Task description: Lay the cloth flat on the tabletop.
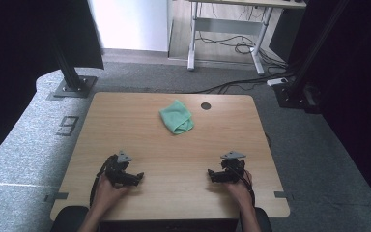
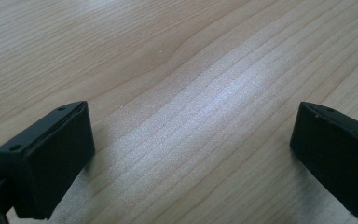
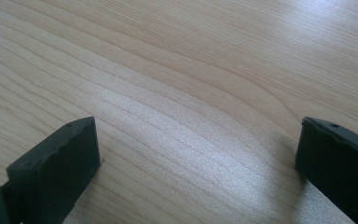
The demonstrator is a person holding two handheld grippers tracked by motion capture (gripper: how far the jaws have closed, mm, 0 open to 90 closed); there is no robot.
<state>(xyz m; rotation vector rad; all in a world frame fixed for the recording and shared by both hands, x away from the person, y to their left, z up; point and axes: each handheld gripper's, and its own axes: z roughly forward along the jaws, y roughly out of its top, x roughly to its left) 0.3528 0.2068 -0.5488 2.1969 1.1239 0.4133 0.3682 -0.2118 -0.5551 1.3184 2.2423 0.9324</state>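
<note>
Green cloth (image 1: 176, 117) far side of table (image 1: 125, 125), both grippers (image 1: 137, 176) (image 1: 211, 175) agape, nr edge

The bench (image 1: 125, 125) is showing a pale wood-grain top, smooth with a soft sheen where light is falling across it. Near the far edge a green cloth (image 1: 177, 117) is lying crumpled, looking soft and matt like towelling. The left gripper (image 2: 191, 154) and right gripper (image 3: 196, 163) are showing matt black plastic jaws with slightly rough, worn edges. Around the bench, the floor (image 1: 24, 145) is looking like grey, coarse carpet.
</note>
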